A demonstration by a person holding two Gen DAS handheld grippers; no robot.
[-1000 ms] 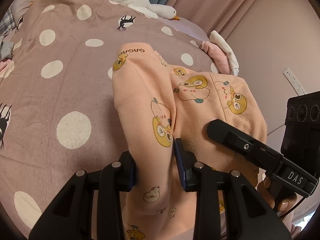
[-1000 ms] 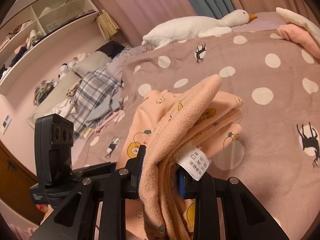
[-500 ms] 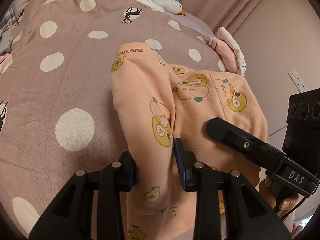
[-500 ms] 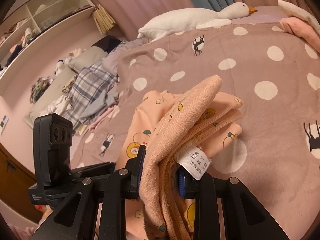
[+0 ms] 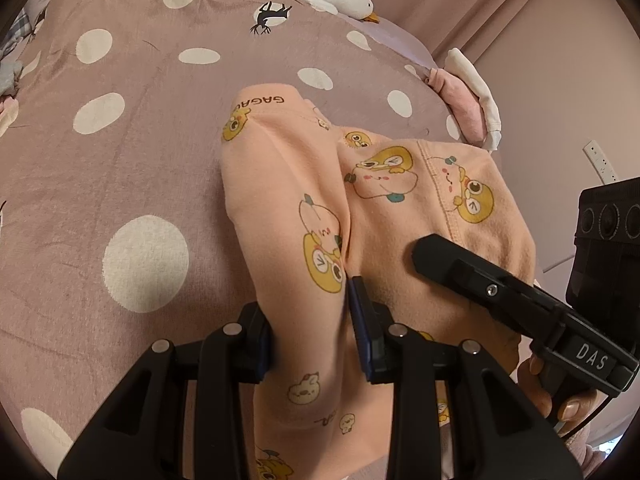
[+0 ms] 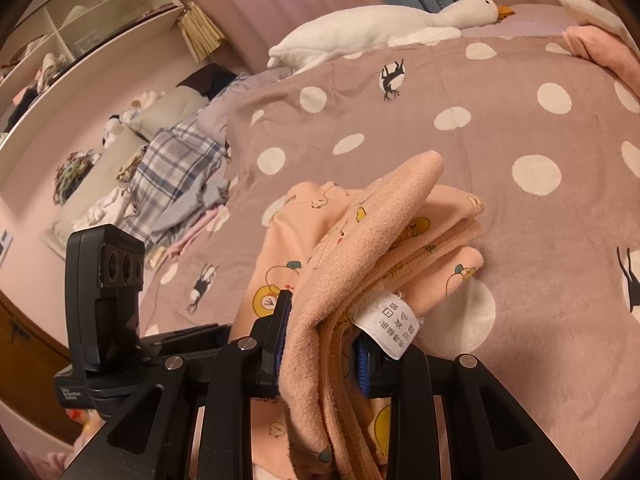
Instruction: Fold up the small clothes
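The soft peach garment (image 5: 384, 208), printed with cartoon ducks, hangs over the dotted bed cover (image 5: 132, 152). The left claw (image 5: 310, 328) and right claw (image 6: 322, 344) each pinch its bunched folds.

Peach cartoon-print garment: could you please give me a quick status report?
Left gripper and right gripper both shut on peach cartoon-print garment. Garment bunched, far end resting on polka-dot bedspread. Nothing blocking; white goose plush well clear.
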